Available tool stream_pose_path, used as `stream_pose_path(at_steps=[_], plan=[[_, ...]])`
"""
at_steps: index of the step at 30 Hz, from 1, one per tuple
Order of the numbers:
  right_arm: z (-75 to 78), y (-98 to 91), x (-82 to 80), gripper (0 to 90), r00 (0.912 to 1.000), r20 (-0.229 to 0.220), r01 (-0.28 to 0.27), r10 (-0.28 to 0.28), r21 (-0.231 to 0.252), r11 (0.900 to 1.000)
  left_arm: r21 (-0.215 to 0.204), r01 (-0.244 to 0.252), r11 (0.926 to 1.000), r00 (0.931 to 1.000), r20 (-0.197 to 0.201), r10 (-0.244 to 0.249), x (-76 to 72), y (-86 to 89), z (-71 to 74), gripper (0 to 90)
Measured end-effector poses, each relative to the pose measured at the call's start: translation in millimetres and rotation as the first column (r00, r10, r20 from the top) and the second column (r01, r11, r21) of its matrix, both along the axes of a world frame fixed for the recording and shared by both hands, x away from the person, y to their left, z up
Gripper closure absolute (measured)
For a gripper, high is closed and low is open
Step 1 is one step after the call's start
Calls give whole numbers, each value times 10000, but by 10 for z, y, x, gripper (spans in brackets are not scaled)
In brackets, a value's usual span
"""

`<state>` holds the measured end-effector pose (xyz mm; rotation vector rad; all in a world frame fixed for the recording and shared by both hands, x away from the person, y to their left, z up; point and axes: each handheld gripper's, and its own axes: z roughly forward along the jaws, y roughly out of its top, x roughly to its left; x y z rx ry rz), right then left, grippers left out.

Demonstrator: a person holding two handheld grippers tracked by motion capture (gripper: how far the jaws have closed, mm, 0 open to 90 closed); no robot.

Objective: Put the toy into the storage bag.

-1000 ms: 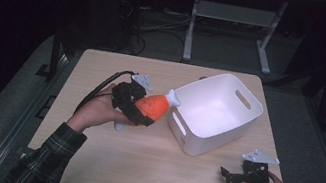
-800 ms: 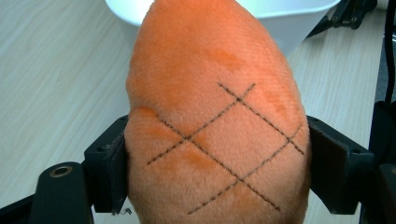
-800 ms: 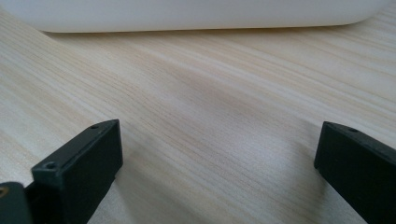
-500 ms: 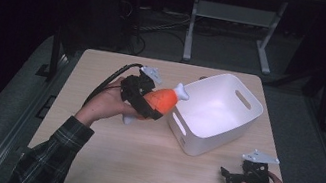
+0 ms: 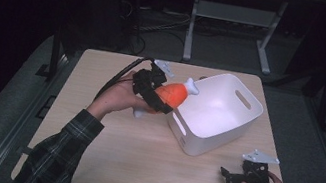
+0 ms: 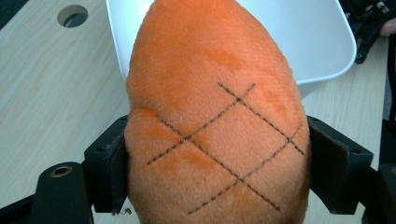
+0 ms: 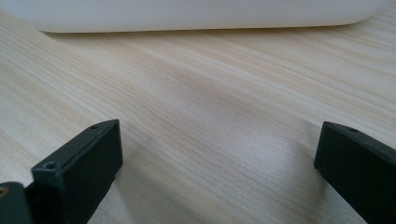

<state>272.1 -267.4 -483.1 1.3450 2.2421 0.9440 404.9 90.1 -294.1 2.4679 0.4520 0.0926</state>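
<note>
Your left gripper (image 5: 157, 95) was clamped on the orange plush drumstick (image 5: 172, 94), both jaws pressed into its sides, held above the table (image 5: 101, 85). The toy's white bone end reached just over the near rim of the white bin (image 5: 241, 123) ahead. Your right gripper (image 5: 237, 178) rested on the table beside that bin, jaws wide apart, holding nothing.
</note>
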Motion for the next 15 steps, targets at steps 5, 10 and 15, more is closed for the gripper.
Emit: stream_pose_path(at_steps=[5, 10, 15], plan=[[0, 0, 0, 6, 10000, 2, -1, 1, -2, 10000, 71, 1, 10000, 10000, 27, -1, 97, -132, 16, 196], [0, 0, 0, 6, 10000, 2, 0, 0, -1, 10000, 144, 112, 9998, 9999, 93, -114, 163, -248, 56, 196], [0, 0, 0, 6, 10000, 1, 6, -6, -1, 10000, 196, 140, 9997, 9999, 99, -142, 223, -351, 78, 196]])
